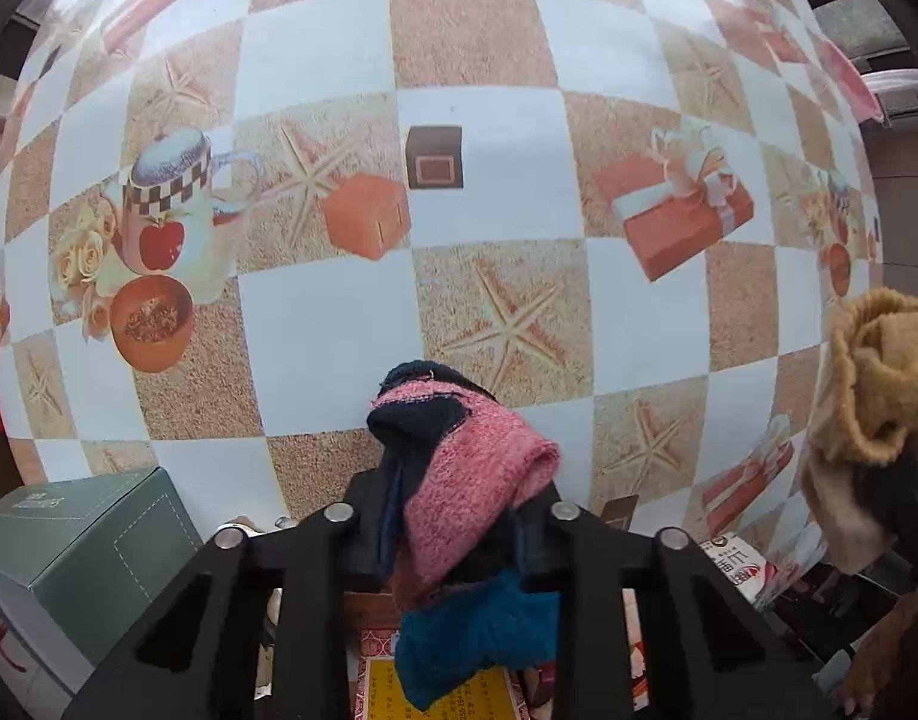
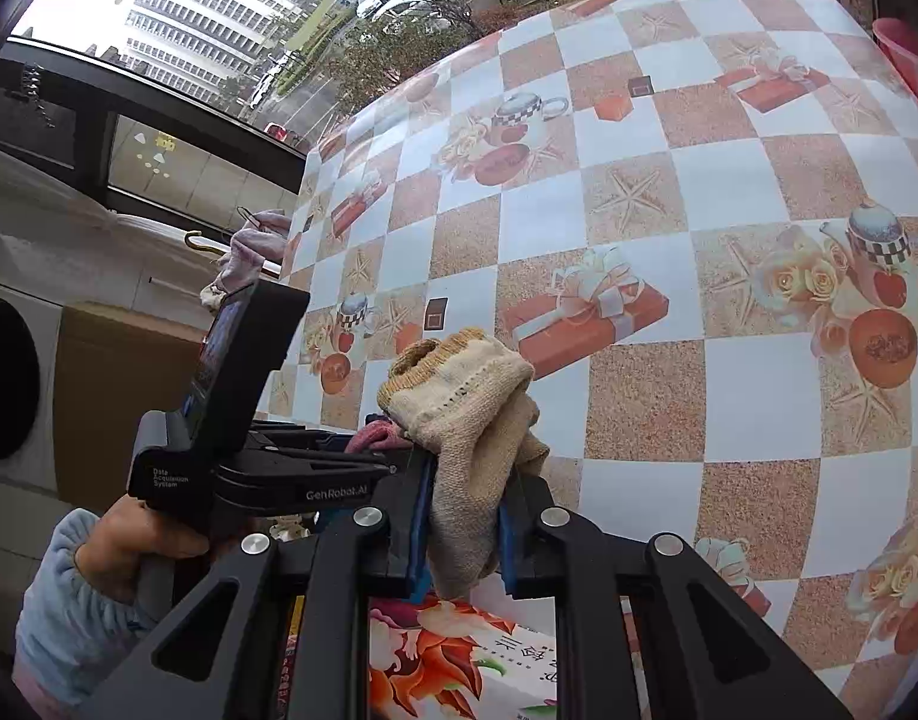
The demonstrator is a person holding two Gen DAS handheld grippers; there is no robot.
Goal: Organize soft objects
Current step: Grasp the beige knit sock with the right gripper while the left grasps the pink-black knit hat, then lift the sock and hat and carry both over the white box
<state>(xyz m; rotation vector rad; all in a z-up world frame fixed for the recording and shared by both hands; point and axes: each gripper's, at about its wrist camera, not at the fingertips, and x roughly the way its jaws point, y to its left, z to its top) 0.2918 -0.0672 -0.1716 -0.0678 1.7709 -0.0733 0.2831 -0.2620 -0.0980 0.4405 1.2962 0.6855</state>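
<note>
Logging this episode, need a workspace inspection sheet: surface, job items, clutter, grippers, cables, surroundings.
Surface: table under a checkered printed cloth; the part in view is bare.
Job's things: pink, navy and teal sock; beige knit sock. Both are held above the table.
Clutter: green box and printed packs at the near edge.
Grippers: left gripper shut on the pink sock; right gripper shut on the beige sock.
Cables: nothing seen.
Surroundings: window with buildings and cars outside; pale cloth at the table's edge.
</note>
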